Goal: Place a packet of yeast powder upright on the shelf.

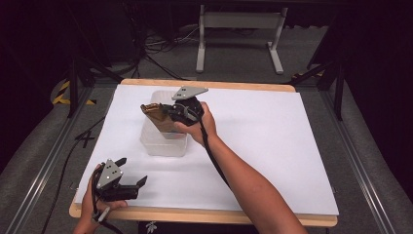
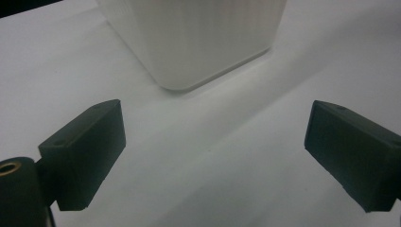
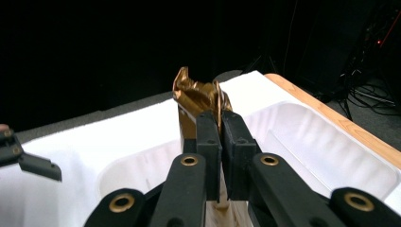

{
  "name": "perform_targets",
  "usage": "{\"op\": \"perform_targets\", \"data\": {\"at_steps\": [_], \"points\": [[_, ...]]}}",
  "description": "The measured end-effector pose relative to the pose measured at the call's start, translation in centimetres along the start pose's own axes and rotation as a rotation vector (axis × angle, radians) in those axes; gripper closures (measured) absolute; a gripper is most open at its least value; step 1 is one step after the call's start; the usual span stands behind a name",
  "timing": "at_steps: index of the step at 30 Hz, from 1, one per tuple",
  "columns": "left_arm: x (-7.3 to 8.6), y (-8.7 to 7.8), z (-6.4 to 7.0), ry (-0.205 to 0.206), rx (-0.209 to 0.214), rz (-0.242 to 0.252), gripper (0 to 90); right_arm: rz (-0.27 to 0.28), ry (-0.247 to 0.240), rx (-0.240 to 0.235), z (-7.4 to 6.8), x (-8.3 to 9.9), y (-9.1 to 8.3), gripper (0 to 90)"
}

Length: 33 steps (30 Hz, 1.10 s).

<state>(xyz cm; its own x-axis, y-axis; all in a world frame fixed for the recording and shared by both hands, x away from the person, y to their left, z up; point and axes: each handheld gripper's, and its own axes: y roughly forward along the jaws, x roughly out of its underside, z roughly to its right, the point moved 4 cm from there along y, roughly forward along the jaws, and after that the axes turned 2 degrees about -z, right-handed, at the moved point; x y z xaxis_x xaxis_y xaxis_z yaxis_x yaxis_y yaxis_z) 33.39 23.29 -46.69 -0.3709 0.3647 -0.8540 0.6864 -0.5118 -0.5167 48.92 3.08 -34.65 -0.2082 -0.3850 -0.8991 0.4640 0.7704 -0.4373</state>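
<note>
In the high view we see the right gripper [image 1: 168,113] over the tub [image 1: 163,141], which sits at about ten o'clock from the middle of the white table [image 1: 272,146]. Its jaws pinch a brown and gold packet [image 1: 155,116] that hangs above the tub's far half, with the right hand [image 1: 197,122] wrapped around the gripper's body. At seven o'clock, near the table's front edge, the left gripper [image 1: 131,170] rests low in the left hand [image 1: 95,202], its jaws spread and well apart from the tub.

In the left gripper view we see both black jaws wide apart with nothing between them, over bare white table. A corner of the tub [image 2: 198,42] stands at twelve o'clock, beyond the jaws and clear of them.

In the right gripper view we see the jaws pressed together on the packet [image 3: 198,97], whose crumpled gold top rises above them at twelve o'clock. The tub [image 3: 331,142] lies open below and behind. The left gripper [image 3: 28,158] shows at nine o'clock.
</note>
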Motion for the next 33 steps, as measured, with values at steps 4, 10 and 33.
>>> {"op": "perform_targets", "data": {"at_steps": [4,10,33], "points": [[0.0,0.0,0.0,-0.003,0.001,0.004,6.9,-0.006,-0.002,0.003,0.2,0.4,-0.2,87.1],[0.0,0.0,-0.2,-0.015,0.001,0.012,6.9,-0.020,0.004,0.007,1.0,1.4,-0.6,88.0],[-0.2,0.6,0.2,-0.001,0.005,-0.010,6.9,-0.042,-0.007,0.019,2.6,3.6,-2.1,88.2]]}}
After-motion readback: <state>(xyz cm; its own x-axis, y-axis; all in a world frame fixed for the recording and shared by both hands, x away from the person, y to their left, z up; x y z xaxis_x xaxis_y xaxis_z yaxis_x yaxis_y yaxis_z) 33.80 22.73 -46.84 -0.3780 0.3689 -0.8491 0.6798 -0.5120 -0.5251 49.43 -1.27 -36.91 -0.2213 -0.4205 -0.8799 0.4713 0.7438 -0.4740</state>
